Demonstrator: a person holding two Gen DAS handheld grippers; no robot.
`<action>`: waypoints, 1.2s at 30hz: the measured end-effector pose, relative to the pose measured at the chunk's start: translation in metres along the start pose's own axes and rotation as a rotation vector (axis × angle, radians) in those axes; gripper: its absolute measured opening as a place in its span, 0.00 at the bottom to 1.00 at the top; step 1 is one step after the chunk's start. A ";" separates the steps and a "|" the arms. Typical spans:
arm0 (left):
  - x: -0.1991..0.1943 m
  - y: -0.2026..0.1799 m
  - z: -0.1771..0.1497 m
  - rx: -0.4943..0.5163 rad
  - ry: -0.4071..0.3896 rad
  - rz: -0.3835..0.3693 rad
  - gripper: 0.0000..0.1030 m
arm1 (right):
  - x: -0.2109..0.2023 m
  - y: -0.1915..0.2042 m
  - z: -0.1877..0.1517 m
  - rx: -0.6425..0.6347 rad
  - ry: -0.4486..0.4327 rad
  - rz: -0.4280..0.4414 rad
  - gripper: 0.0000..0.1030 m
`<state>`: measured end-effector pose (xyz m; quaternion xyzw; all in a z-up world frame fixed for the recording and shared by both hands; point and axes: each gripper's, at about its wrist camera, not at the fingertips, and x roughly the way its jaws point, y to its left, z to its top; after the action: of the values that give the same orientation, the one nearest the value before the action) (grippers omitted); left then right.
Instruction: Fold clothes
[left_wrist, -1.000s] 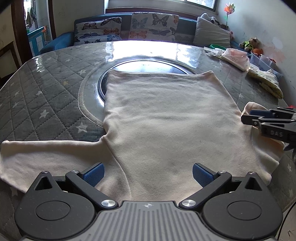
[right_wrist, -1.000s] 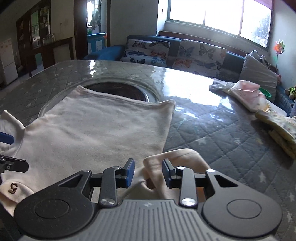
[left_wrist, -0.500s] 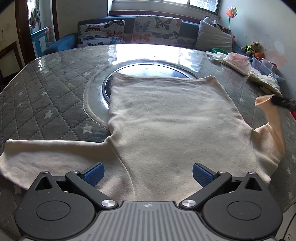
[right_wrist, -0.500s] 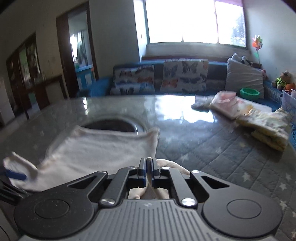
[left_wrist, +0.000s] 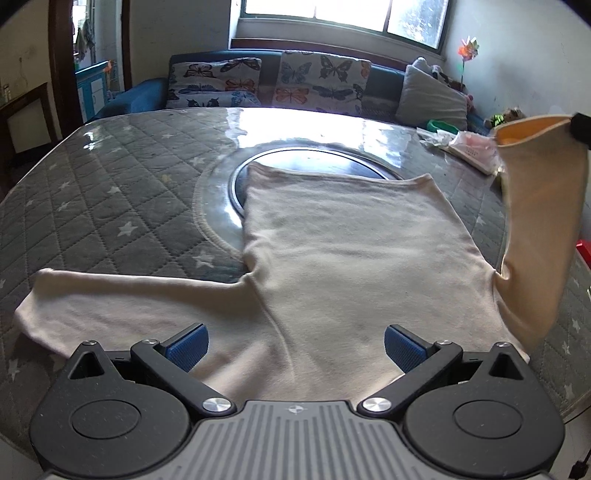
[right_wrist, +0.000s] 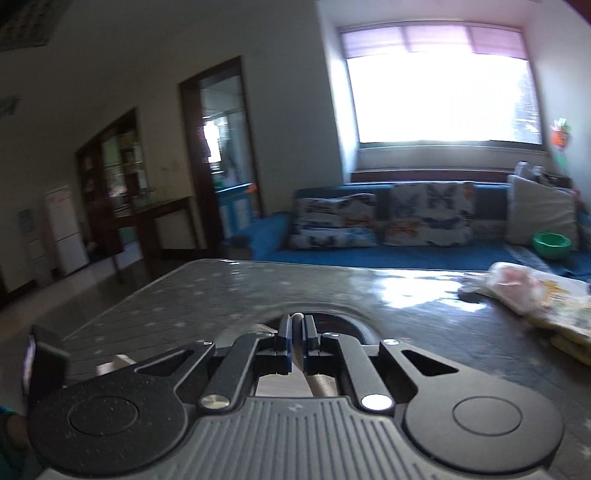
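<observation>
Cream long-sleeved top lies flat on the quilted grey bench, its hem over the bench's round metal inset. One sleeve lies flat beside the body. The other sleeve is lifted above the bench, its cuff clamped in the right gripper jaws. Left gripper hovers over the collar end, jaws spread wide, holding nothing.

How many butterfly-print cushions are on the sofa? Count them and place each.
2. The left butterfly cushion leans against the sofa backrest behind the table; the right butterfly cushion stands beside it, next to a plain grey cushion. The table edge may hide others.
</observation>
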<state>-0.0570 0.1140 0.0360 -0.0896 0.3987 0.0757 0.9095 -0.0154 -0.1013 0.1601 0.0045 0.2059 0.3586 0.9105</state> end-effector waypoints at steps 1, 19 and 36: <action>-0.001 0.003 -0.001 -0.005 -0.003 0.002 1.00 | 0.006 0.007 0.000 -0.007 0.007 0.020 0.04; -0.002 0.036 -0.008 -0.058 -0.001 0.033 1.00 | 0.066 0.056 -0.053 -0.092 0.236 0.165 0.11; 0.021 -0.025 0.003 0.080 -0.037 -0.140 0.79 | 0.026 -0.041 -0.124 -0.025 0.419 -0.073 0.12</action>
<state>-0.0355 0.0918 0.0251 -0.0794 0.3775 -0.0026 0.9226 -0.0187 -0.1316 0.0303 -0.0892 0.3864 0.3211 0.8600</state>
